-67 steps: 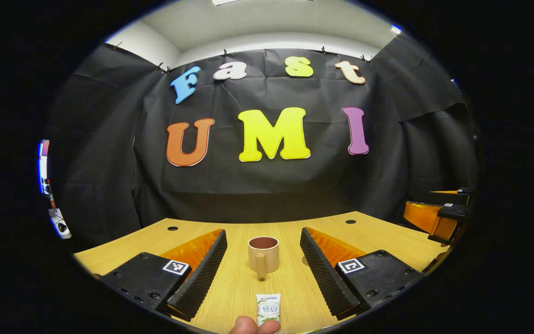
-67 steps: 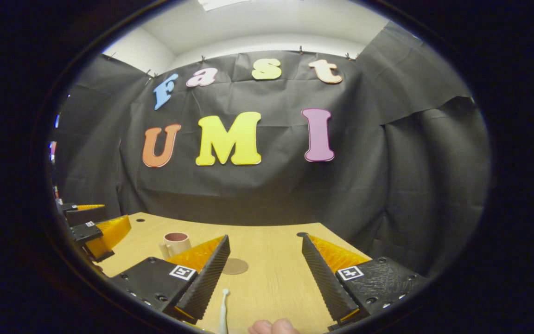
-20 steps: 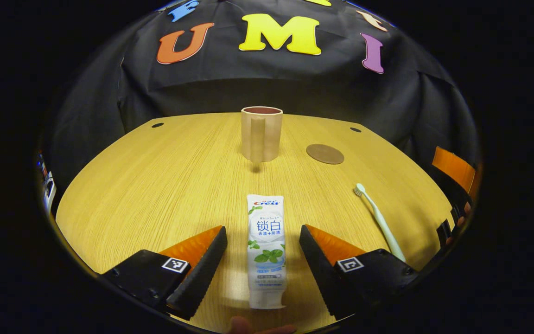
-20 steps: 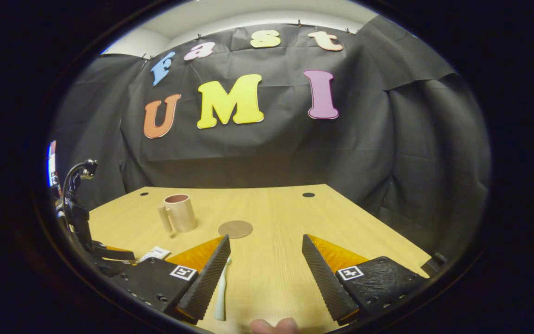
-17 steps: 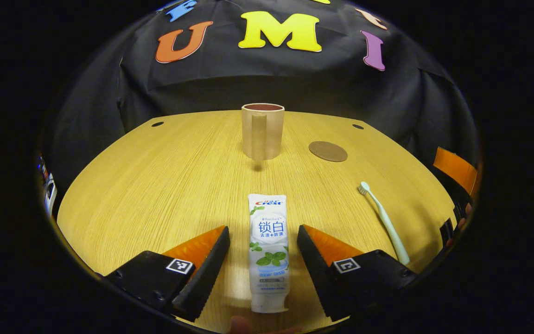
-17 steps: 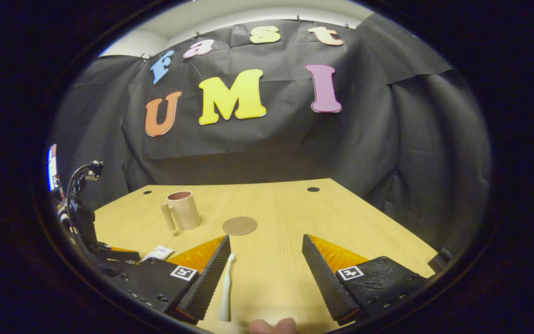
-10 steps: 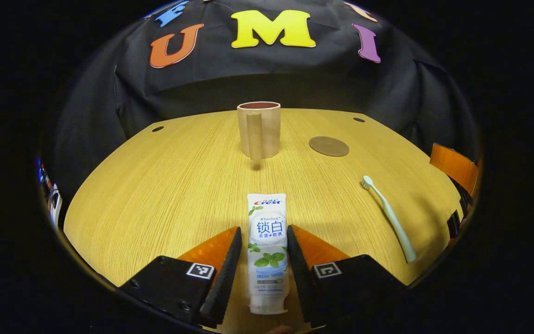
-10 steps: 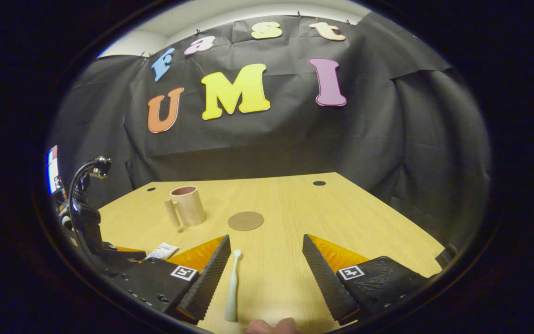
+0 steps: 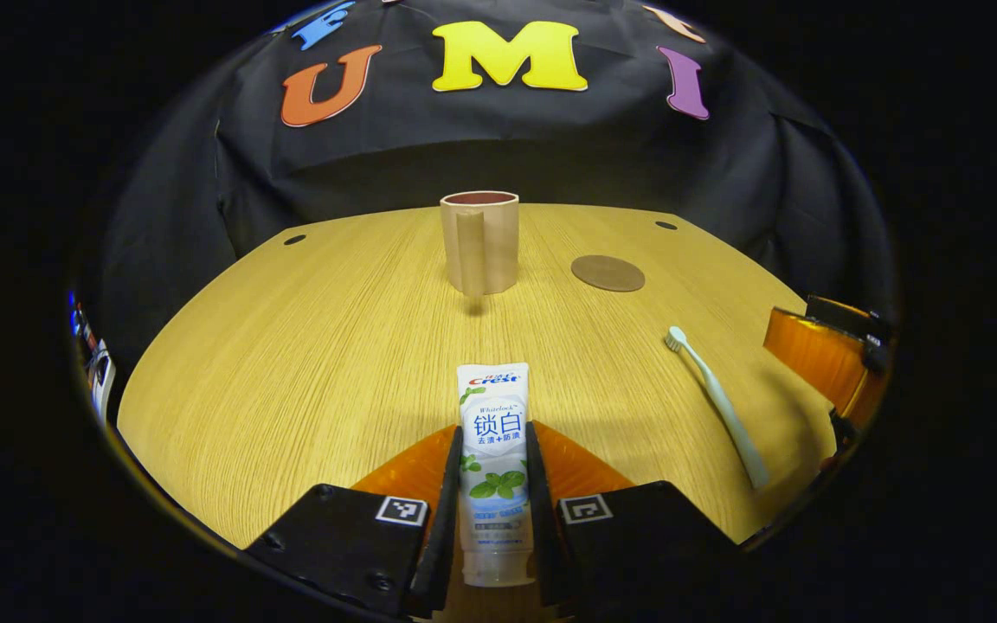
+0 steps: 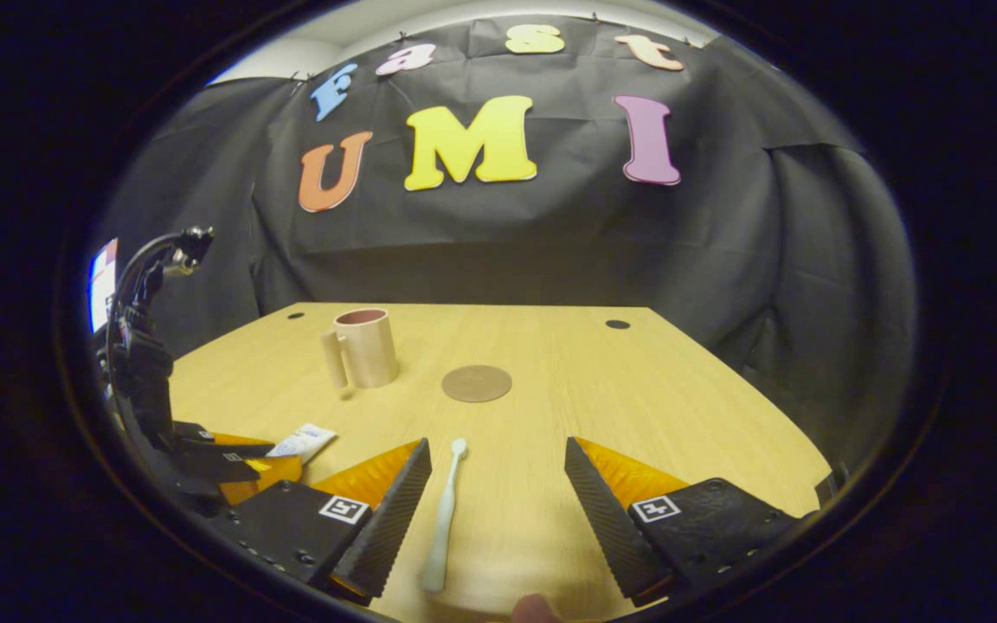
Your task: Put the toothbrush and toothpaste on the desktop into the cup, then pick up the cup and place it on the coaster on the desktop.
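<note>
1. Left gripper [image 9: 492,510], bottom centre of the left gripper view: clamped on the tube [image 9: 493,459], a finger pressing each long side of its lower half, cap end nearest the camera. Tube flat on the desk [image 9: 308,346], crimped end pointing up the frame at the cup [image 9: 479,242].
2. Tube: probably light and soft, slick-skinned; likely to dent under a hard squeeze and sag at the free end. Best held across the fuller lower half, as now, with moderate pressure.
3. Cup: upright at upper centre, handle facing the camera; nothing seen sticking out of it. Looks light enough to tip if knocked on the rim.
4. Coaster [image 9: 607,272]: bare, just right of the cup, apart from it.
5. Brush [image 9: 717,407]: flat at right of frame, head toward the coaster. Thin, stiff, light; low on the desk, so hard to pinch; mid-handle the safest hold.
6. Right gripper [image 10: 498,506], bottom of the right gripper view: jaws wide apart, holding nothing; brush [image 10: 444,519] between the fingers, close to the left one.
</note>
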### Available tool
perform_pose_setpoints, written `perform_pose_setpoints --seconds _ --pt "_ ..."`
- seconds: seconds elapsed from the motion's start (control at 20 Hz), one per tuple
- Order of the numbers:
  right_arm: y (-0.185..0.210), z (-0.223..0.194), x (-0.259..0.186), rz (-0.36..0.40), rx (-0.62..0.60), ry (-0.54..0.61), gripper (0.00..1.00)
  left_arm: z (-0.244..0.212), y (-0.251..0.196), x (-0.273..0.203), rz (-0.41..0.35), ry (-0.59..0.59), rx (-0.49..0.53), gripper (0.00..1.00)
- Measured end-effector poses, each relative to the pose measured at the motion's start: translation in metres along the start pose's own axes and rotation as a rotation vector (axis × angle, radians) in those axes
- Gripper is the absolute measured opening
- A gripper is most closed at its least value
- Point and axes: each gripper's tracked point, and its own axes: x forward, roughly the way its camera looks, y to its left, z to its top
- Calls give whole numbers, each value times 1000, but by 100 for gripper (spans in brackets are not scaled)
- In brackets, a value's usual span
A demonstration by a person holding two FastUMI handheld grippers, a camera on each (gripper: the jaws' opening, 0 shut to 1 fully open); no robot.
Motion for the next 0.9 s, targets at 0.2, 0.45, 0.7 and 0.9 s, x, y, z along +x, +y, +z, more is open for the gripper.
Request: perform_pose_setpoints --seconds 0.2,0.45,0.7,0.9 --pt "14 -13 10 30 3 64 94 4 0 -7 -21 -25 -20 39" --pt "30 -29 29 43 -15 151 94 7 1 -11 -40 -41 -33 36" --pt "33 -43 42 32 -15 212 91 15 6 -20 -36 -70 -48 36" --pt "37 -51 51 17 34 269 77 31 12 -31 -28 -121 -68 36"
